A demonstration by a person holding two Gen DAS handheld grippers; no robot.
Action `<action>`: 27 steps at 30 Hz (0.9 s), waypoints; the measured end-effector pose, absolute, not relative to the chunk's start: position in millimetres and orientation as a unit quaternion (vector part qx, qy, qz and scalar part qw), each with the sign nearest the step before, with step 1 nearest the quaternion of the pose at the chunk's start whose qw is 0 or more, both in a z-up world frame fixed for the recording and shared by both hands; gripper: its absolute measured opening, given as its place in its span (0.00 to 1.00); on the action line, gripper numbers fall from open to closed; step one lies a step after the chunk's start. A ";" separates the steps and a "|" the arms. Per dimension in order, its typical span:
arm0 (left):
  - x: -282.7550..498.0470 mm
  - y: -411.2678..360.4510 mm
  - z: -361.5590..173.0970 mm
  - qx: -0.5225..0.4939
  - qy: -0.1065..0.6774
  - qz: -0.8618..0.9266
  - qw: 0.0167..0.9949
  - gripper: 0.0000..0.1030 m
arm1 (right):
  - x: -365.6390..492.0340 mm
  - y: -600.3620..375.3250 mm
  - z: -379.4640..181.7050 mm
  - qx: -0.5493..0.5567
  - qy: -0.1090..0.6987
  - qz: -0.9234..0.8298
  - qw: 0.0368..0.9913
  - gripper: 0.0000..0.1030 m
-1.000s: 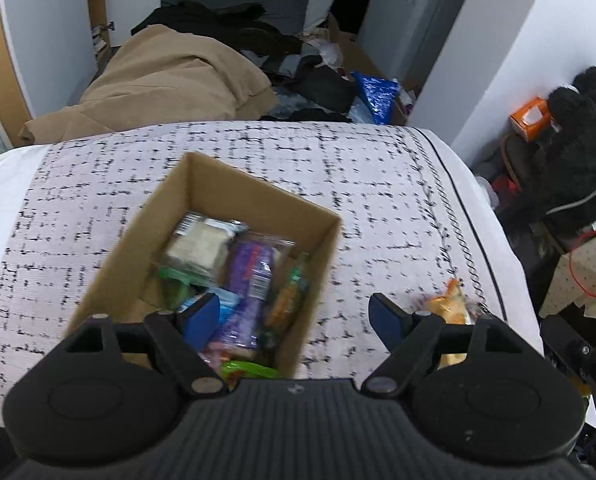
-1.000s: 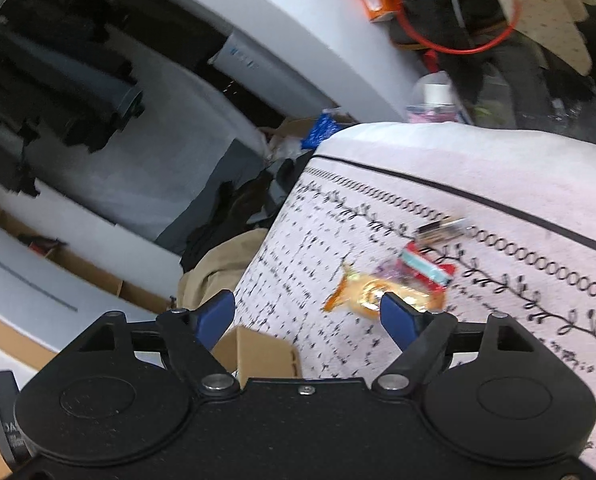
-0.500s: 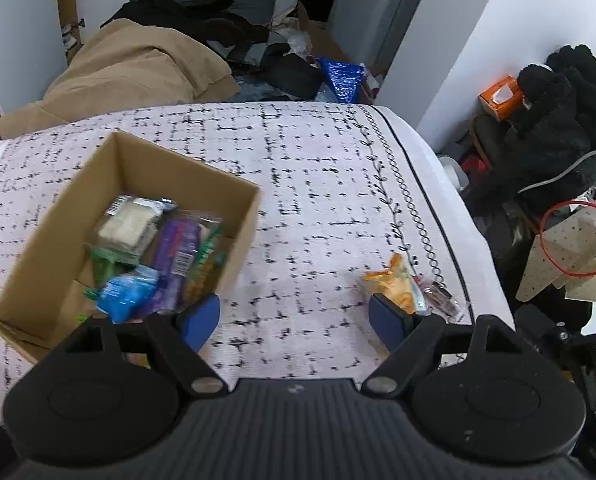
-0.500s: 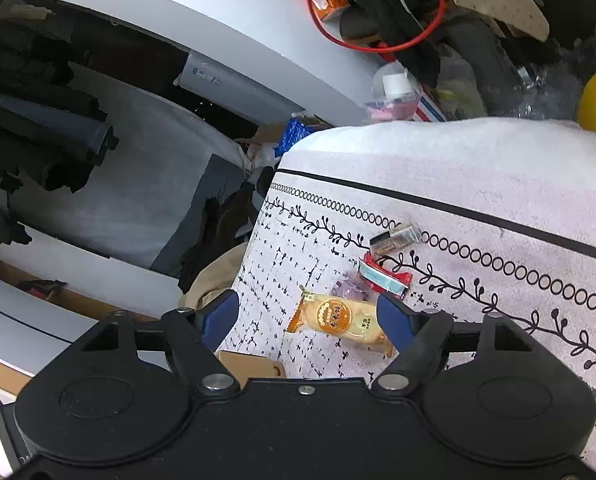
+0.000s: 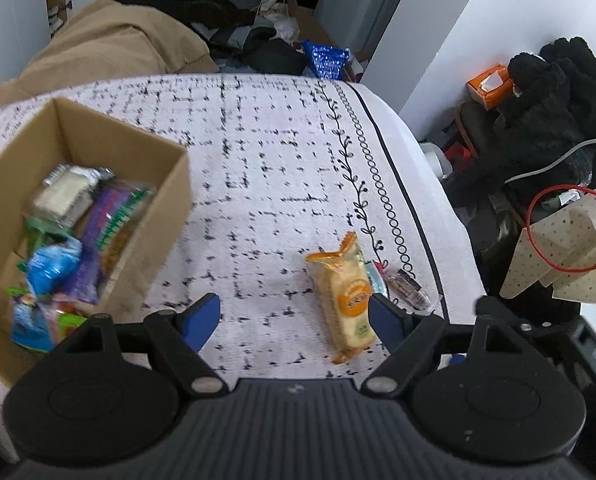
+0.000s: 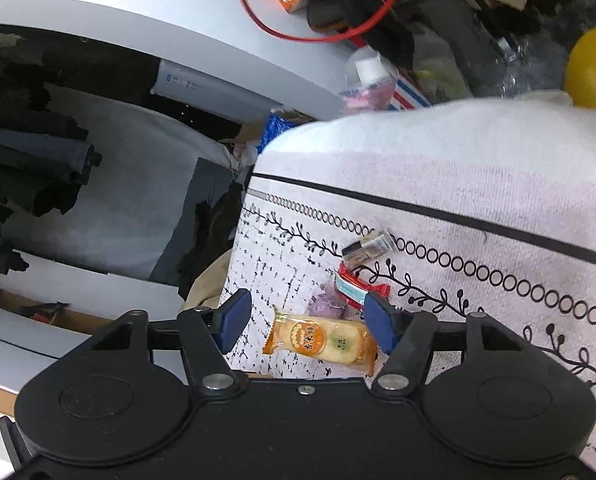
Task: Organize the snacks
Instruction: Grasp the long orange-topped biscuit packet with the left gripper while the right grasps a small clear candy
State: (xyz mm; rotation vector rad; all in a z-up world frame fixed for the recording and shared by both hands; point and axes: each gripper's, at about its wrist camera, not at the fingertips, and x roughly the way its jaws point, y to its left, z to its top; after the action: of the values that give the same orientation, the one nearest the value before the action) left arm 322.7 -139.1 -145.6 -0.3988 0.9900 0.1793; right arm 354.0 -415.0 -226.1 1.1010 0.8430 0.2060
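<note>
A cardboard box (image 5: 169,200) holding several snack packs stands at the left of the patterned cloth in the left wrist view. An orange cracker pack (image 5: 344,296) (image 6: 322,338) lies flat on the cloth beside a red and teal packet (image 6: 354,286) and a small dark bar (image 6: 368,246) (image 5: 408,282). My left gripper (image 5: 295,320) is open and empty, its right fingertip (image 5: 386,322) just beside the cracker pack. My right gripper (image 6: 306,320) is open over the same pack, with nothing between its fingers.
The cloth-covered table (image 5: 265,152) ends at a black border line on the right. Beyond it stand a chair with black clothing (image 5: 550,92), an orange tissue box (image 5: 490,86) and a red cable (image 5: 558,232). A tan coat (image 5: 97,48) lies behind the table.
My left gripper has swung right from above the box toward the cracker pack. My right gripper has closed in on the loose snacks, which now sit lower and nearer between its fingers.
</note>
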 end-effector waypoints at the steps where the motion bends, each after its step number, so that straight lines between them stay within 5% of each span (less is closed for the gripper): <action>1: 324.6 -140.9 -147.5 -0.194 0.472 0.085 0.856 0.77 | 356.4 -414.6 -229.0 0.509 0.390 0.095 0.762 0.58; 16: 357.2 -160.3 -188.7 -0.223 0.487 0.090 0.840 0.68 | 388.6 -409.6 -258.6 0.528 0.414 0.090 0.736 0.52; 27: 378.4 -168.4 -212.8 -0.229 0.502 0.069 0.831 0.46 | 404.6 -407.9 -288.5 0.546 0.434 0.073 0.713 0.51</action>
State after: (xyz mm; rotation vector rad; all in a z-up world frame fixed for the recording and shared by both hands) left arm 378.4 -168.4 -212.8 -0.4852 1.0657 0.1462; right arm 404.6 -407.9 -288.5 1.2108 0.9625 0.1615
